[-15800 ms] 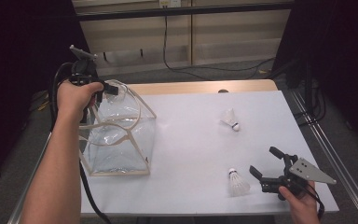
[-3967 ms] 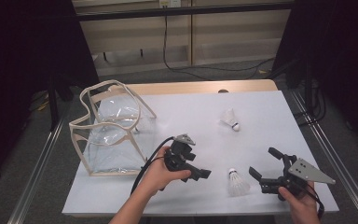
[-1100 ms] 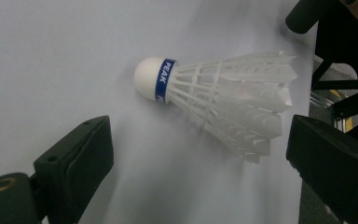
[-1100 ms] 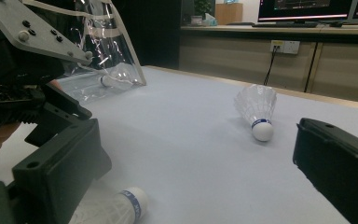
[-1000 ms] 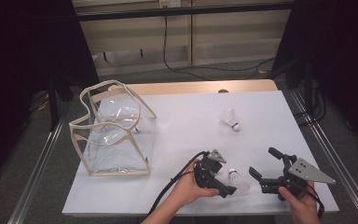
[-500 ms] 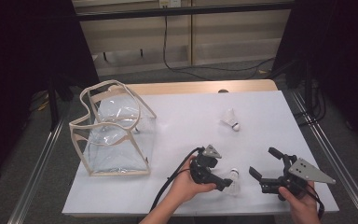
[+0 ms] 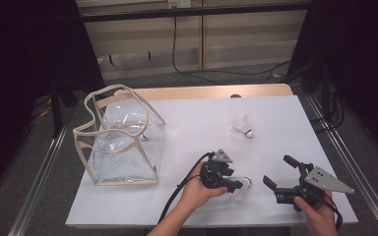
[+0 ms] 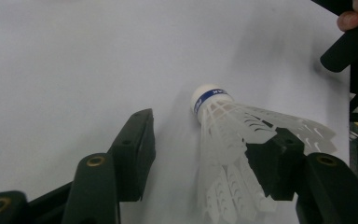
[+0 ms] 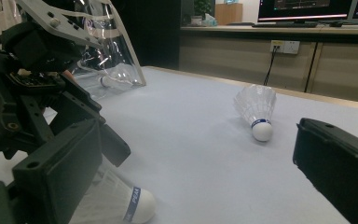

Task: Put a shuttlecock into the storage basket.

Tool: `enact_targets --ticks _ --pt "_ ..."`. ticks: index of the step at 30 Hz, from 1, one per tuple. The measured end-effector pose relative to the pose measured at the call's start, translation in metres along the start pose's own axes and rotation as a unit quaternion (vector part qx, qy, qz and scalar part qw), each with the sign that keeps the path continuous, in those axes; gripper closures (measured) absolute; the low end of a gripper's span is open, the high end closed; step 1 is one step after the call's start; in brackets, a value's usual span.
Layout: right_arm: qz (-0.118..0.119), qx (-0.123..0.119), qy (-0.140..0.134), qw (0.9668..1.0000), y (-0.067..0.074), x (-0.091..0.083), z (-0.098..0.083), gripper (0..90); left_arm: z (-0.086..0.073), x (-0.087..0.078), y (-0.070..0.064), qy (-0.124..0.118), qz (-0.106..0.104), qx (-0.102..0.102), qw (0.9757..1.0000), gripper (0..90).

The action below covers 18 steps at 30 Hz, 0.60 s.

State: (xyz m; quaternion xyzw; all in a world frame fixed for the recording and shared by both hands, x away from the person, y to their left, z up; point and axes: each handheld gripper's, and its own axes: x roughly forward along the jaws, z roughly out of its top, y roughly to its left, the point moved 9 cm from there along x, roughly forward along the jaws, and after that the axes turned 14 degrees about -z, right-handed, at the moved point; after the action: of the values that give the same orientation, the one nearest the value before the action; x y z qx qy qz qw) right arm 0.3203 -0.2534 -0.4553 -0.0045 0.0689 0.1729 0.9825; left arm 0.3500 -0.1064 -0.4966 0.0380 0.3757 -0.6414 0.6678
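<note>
Jaws of the left gripper have just been closing around the near shuttlecock, which lies on its side on the white table. In the left gripper view one jaw rests against the feather skirt while the other stands clear on bare tabletop, so the pads do not yet clamp it. A second ago the same jaws were spread much wider over it.

Going from left to right across the high view: a clear bag with a beige frame stands open at the table's left side, and a pale shape that looks like another shuttlecock lies inside it, as the right gripper view also suggests. Four seconds ago the left hand was closer to that bag; since then it has travelled rightward to the front middle of the table and lowered its gripper over the near shuttlecock. Farther back and to the right, a second shuttlecock lies alone, cork toward the front, in the same spot as earlier. At the front right, the right gripper rests on the table with its jaws wide apart and nothing between them, unchanged.

My reading is that the work is gathering shuttlecocks into the bag, and this one is about to be gripped. The feathers are light and springy, so the squeeze should be gentle and finish before any lift.
</note>
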Motion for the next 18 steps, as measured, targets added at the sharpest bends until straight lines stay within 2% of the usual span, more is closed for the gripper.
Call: enact_targets --ticks 8,11,14,18 --pt "0.001 0.001 0.001 1.0 0.0001 0.0001 -0.0003 0.9 0.0022 0.005 0.0053 -0.006 -0.011 -0.013 0.9998 63.0" --pt "0.0 0.0 0.001 1.0 -0.0001 0.0001 -0.0004 0.9 0.0034 0.0074 0.0051 -0.012 -0.019 -0.019 0.9996 69.7" --pt "0.0 0.001 0.001 1.0 0.0002 0.0002 -0.0004 1.0 0.0037 0.0088 0.0039 -0.011 -0.026 -0.019 0.9994 75.4" --pt "-0.001 0.001 0.001 1.0 -0.0005 0.0002 -0.0004 1.0 0.0034 0.0086 0.0034 -0.01 -0.033 -0.029 0.999 82.5"
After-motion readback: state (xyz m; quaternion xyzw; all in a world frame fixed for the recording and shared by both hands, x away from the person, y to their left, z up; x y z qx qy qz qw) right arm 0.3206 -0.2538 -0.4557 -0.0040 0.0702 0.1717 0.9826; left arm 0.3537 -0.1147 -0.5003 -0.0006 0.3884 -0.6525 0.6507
